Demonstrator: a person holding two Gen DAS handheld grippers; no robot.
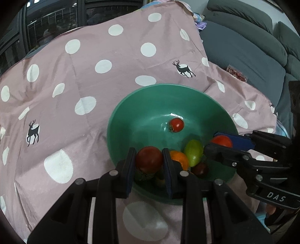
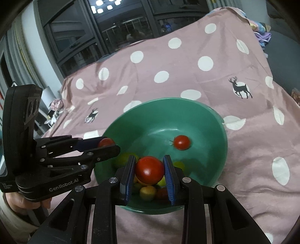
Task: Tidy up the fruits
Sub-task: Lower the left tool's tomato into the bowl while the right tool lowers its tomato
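Pink polka-dot bedsheet (image 1: 93,78) carrying green bowl (image 1: 131,116) near its front edge. Left gripper (image 1: 149,161) clamping dark red tomato (image 1: 149,159) over bowl's near rim; right gripper (image 2: 149,169) clamping red tomato (image 2: 149,169) likewise. Small cherry tomato (image 1: 176,125) lying loose mid-bowl.

A pink cloth (image 1: 112,78) with white dots and dark deer prints covered the surface, a grey sofa (image 1: 249,48) stood beside it, and dark windows (image 2: 116,24) behind reflected ceiling lights (image 2: 106,5).
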